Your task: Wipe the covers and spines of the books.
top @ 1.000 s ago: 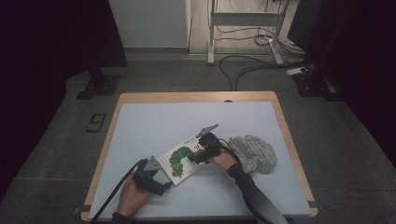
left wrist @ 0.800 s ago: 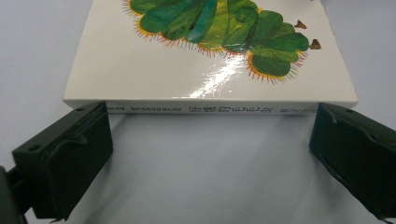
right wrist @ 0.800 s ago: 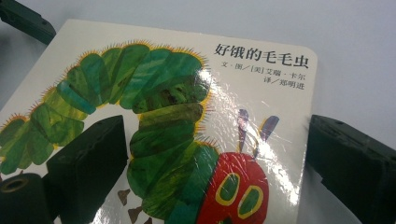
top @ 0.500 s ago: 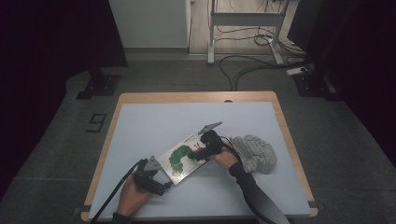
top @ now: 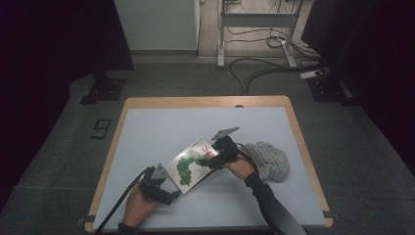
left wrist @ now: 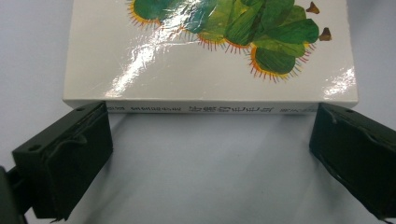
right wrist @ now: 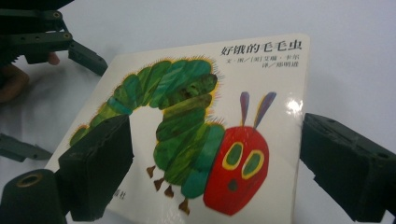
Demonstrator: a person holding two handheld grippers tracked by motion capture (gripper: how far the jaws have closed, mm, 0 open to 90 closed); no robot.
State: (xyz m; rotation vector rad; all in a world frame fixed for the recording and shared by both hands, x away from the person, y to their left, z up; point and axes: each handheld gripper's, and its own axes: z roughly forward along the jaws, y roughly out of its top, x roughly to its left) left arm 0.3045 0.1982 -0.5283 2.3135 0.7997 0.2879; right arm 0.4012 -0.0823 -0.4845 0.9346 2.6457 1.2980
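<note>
While both grippers' jaws stand spread, the left gripper (top: 169, 188) faces the book (top: 192, 164) spine (cover up); closing in probably comes next.

book cover (right wrist: 196, 140) — title 好饿的毛毛虫, smaller credit lines below perhaps illegible

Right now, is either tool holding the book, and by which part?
Neither holds it. The left tool is open at the book's spine; the right tool is open over its cover.

One book (top: 192, 161), one knitted hat (top: 269, 160), two tools
</note>
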